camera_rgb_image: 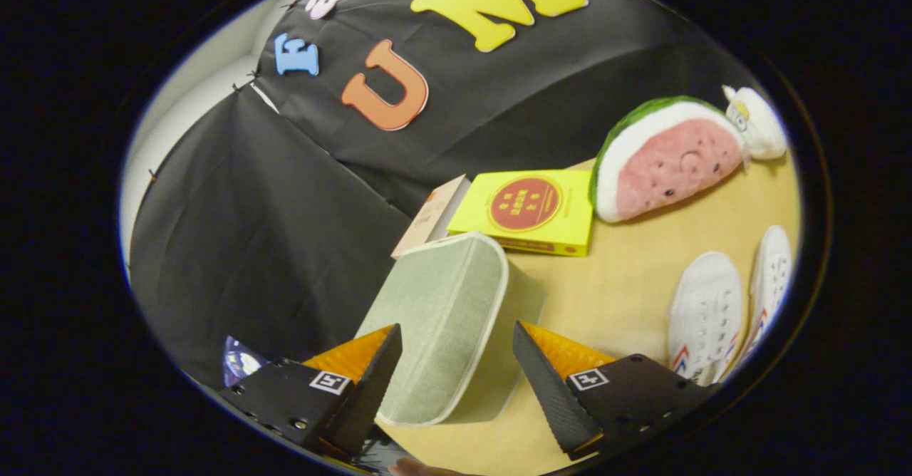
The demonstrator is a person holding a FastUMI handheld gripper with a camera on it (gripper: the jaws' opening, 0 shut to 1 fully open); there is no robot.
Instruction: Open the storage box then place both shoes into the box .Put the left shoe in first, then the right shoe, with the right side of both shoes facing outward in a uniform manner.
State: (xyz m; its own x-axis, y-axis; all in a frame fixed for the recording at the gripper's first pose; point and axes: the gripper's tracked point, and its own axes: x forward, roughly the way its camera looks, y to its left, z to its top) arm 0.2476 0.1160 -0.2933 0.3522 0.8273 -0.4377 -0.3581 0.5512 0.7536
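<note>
The gripper (456,358) is held tilted, so the tabletop (627,298) runs on a slant through the gripper view. Its two dark fingers (548,390) stand wide apart, with their orange backing showing behind the ribbed pads. Neither pad presses on anything.

Between the fingers and just ahead of them sits the storage box (445,326) — a pale green fabric box with cream piping along its edges. Its lid is down, lying flat over the top, and the near end of the box reaches into the gap between the fingertips. Whether the left finger touches the box's side cannot be told; the right finger is clearly apart from it.

The two white shoes (727,312) lie side by side on the table, well off to the right of the right finger, laces up, with red and blue stripes at their near ends. They are apart from the box.

Beyond the box a yellow carton (531,209) with a red round mark lies flat on the table, a thin tan booklet (427,216) just beside it. Farther right rests a watermelon-slice plush (666,159), with a small white plush (755,120) touching its far tip.

A fingertip (420,469) of the person shows at the very bottom, below the gripper.
</note>
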